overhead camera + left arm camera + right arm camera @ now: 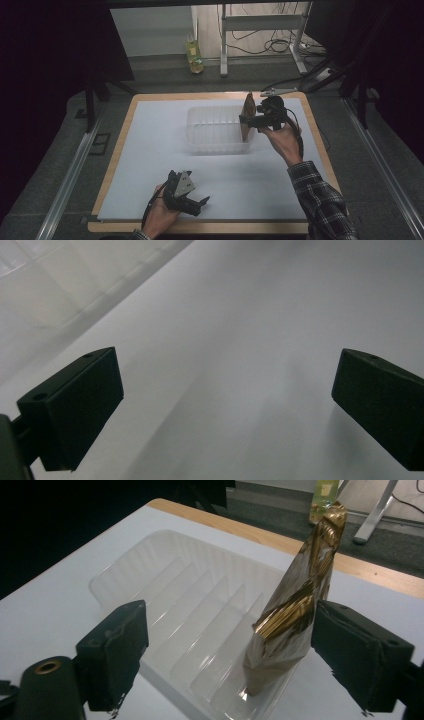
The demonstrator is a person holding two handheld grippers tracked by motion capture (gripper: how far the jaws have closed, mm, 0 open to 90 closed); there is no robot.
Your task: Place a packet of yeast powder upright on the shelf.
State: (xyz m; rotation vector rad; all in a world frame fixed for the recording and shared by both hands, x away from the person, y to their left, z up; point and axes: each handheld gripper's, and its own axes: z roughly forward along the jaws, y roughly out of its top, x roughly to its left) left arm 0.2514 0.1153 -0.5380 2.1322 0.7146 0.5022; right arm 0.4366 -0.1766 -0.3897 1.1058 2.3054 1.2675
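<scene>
While the left gripper [197,202] rests wide open on the bench [150,150], the right gripper's [230,645] spread jaws flank, seemingly without clamping, a gold packet [295,605] upright in the clear tray [150,570].

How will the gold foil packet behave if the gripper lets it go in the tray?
The gold foil packet stands tall and thin on its narrow end in the clear tray, so it will probably tip. Its creased foil suggests that it is light and crumples easily. The right gripper has its jaws apart.

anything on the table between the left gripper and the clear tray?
Nothing: in the high view, only bare white table lies between the left gripper and the clear tray.
</scene>
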